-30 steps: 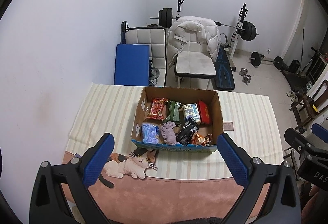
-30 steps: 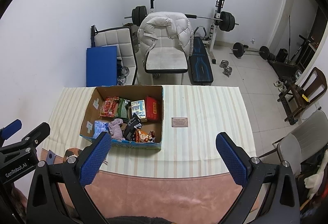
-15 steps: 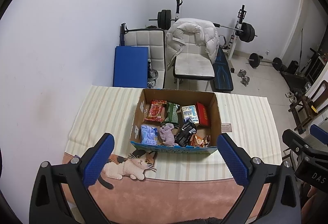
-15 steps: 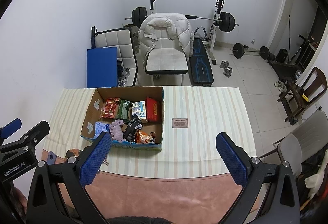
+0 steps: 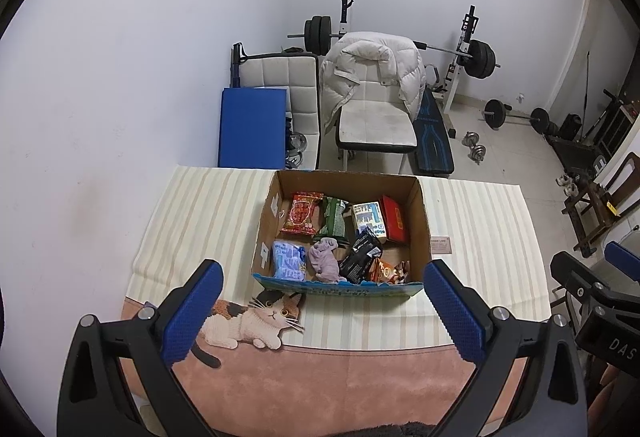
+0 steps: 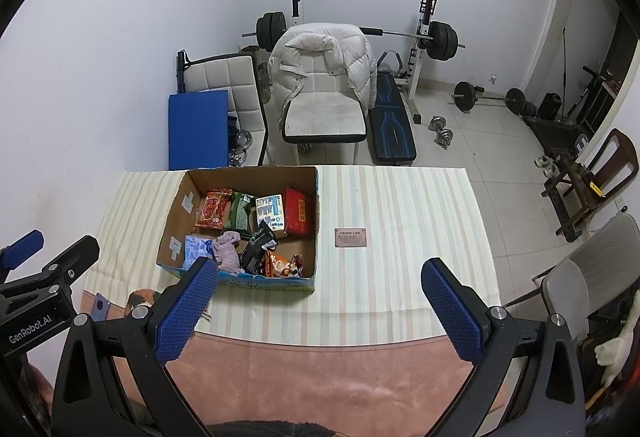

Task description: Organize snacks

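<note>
A cardboard box (image 5: 424, 221) (image 6: 176, 205) stands on the striped tablecloth, holding several snack packs: a red packet (image 5: 302, 212), a green pack (image 5: 333, 221), a white-blue carton (image 5: 368, 221), a red box (image 5: 394, 223), a light blue pack (image 5: 289, 260), a black pouch (image 5: 360, 256) and an orange pack (image 5: 386, 271). A crumpled purple cloth (image 5: 325, 259) lies among them. My left gripper (image 5: 320, 307) hangs open, high above the table's near edge in front of the box. My right gripper (image 6: 320, 307) is open too, right of the box, holding nothing.
A small brown card (image 6: 350, 237) lies on the cloth right of the box. A cat picture (image 5: 256, 319) marks the cloth's near part. Behind the table stand a white chair with a puffy jacket (image 5: 372, 77), a blue mat (image 5: 252, 125), a weight bench and barbells.
Both grippers have risen or drawn back slightly, so the box sits a little lower and smaller in view. Nothing was grasped or released.
</note>
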Demonstrator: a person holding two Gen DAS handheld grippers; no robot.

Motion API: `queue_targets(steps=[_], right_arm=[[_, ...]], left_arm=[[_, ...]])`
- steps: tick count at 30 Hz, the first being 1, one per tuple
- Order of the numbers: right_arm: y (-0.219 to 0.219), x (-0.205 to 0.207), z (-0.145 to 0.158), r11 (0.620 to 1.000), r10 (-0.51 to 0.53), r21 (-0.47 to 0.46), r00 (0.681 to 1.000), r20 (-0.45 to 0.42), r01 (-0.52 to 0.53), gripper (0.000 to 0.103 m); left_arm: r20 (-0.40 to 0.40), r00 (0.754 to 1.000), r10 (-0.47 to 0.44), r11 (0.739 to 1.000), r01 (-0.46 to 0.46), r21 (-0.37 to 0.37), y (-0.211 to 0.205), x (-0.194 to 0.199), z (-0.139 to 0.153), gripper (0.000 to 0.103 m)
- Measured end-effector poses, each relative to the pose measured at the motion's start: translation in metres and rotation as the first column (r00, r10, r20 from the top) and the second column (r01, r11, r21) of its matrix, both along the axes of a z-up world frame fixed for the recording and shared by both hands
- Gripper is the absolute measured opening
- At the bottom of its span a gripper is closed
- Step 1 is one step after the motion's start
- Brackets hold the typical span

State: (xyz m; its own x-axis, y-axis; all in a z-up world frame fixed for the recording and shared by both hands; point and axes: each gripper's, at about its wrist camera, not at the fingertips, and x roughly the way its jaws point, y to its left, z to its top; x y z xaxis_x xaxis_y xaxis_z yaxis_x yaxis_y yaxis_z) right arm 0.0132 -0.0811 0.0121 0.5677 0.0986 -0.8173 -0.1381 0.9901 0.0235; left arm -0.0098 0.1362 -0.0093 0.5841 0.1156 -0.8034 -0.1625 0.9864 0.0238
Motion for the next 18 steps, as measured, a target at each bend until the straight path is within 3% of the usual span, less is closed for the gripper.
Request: queue_targets(steps=[18], right_arm=[[-0.0004, 0.0004, 0.0002, 1.000, 0.001, -0.001, 1.000, 0.001, -0.001, 0.103]], left_arm=[[0.001, 1.000, -0.002, 1.000, 0.002, -0.002, 0.0011, 0.0001, -0.0012, 0.103]])
